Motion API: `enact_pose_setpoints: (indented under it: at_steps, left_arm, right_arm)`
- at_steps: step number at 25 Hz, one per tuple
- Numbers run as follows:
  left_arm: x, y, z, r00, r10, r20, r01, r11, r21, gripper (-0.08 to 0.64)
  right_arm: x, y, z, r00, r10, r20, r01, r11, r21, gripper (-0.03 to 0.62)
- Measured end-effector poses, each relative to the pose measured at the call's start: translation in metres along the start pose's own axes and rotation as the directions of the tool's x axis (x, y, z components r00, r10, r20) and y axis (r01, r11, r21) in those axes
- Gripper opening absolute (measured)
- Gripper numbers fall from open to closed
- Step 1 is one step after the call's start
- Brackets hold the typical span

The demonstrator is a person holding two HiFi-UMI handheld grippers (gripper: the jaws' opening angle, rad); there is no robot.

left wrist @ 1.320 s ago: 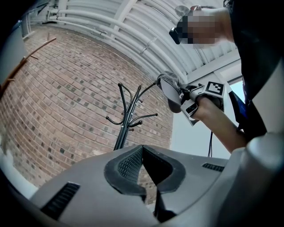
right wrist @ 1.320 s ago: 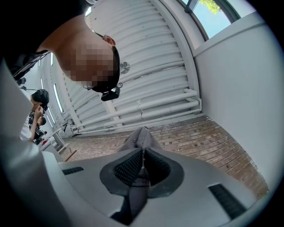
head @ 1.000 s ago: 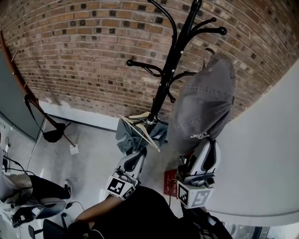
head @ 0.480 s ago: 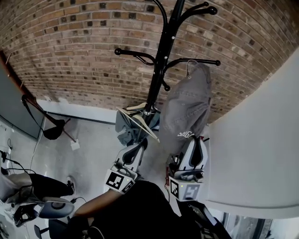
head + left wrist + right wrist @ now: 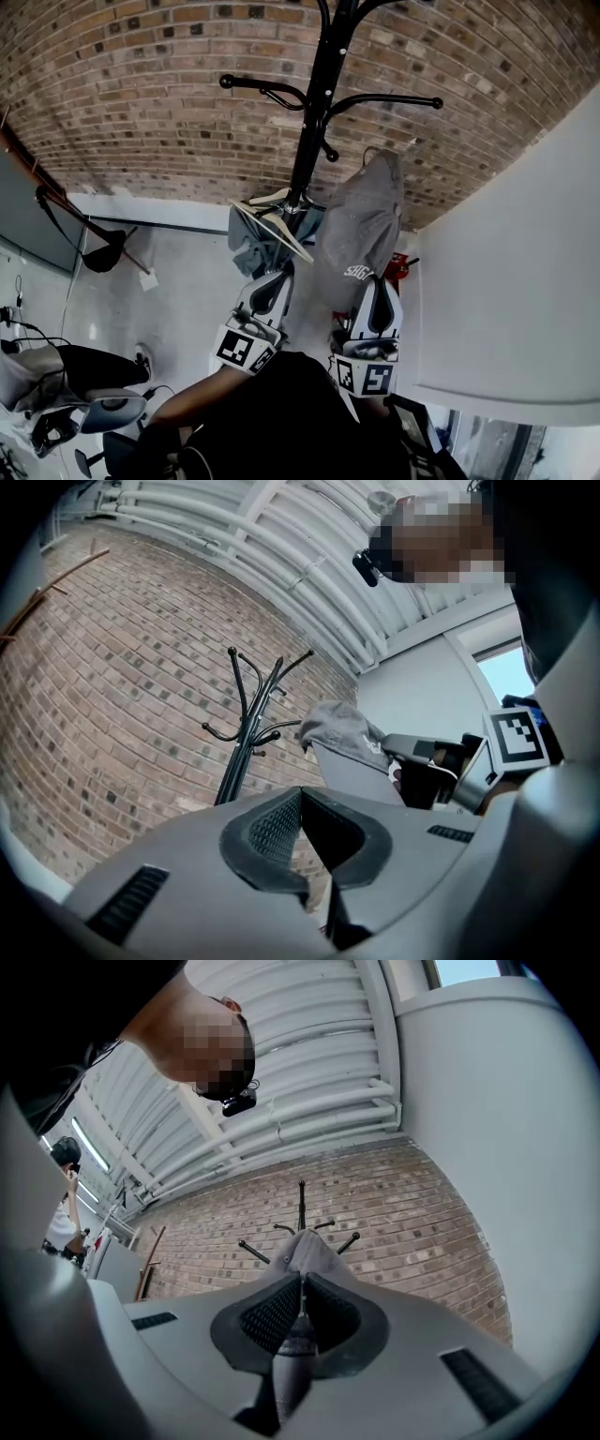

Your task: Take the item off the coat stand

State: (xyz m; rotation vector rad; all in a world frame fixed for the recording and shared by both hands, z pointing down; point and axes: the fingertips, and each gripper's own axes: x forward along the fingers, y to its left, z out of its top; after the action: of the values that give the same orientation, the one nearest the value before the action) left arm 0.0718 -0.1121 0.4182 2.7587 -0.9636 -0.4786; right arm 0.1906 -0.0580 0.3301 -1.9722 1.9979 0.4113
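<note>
A black coat stand (image 5: 309,141) rises against the brick wall. A grey cap (image 5: 361,230) hangs below and apart from the stand's right hook arm (image 5: 394,98), its edge pinched in my right gripper (image 5: 376,284). In the right gripper view the jaws are shut on the cap's fabric (image 5: 305,1246), with the stand (image 5: 301,1202) behind it. My left gripper (image 5: 277,277) is to the left of the cap, near the stand's foot. In the left gripper view it (image 5: 301,801) is shut with nothing in it; the cap (image 5: 342,731) and the stand (image 5: 244,726) lie ahead.
Grey clothes and a wooden hanger (image 5: 272,223) lie piled at the stand's base. A white wall (image 5: 506,281) closes in on the right, and a red object (image 5: 398,265) sits by it. A seated person's legs (image 5: 66,370) are at lower left. A dark bag (image 5: 103,258) hangs on a leaning frame.
The cap has come down and away from the stand's hook arm in the right gripper. Both grippers sit lower and further from the stand than before.
</note>
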Motion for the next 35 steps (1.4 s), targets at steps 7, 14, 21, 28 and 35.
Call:
enact_pose_setpoints:
  at_steps: [7,14,21,28,35]
  left_arm:
    - [0.006,-0.004,-0.003,1.000,-0.011,0.005,0.011,1.000,-0.004,0.017]
    - [0.008,0.004,0.004,0.999,0.027,0.036,-0.028,0.999,0.023,0.017]
    - [0.012,0.008,0.006,0.998,0.036,0.058,-0.039,0.998,0.040,0.017]
    - [0.015,0.013,0.010,0.997,0.043,0.071,-0.046,0.998,0.041,0.017]
    - [0.019,0.011,0.012,0.997,0.028,0.071,-0.031,0.999,0.039,0.017]
  right_arm:
    - [-0.017,0.014,-0.028,0.998,0.002,-0.070,-0.003,1.000,-0.009,0.034]
    - [-0.013,0.025,-0.053,0.993,0.012,-0.118,-0.012,1.000,-0.002,0.034]
    - [-0.002,0.024,-0.065,0.992,0.017,-0.128,-0.016,1.000,0.008,0.034]
    - [0.007,0.023,-0.070,0.991,0.017,-0.134,-0.016,1.000,0.013,0.034]
    - [0.011,0.020,-0.069,0.991,0.016,-0.134,-0.012,1.000,0.024,0.034]
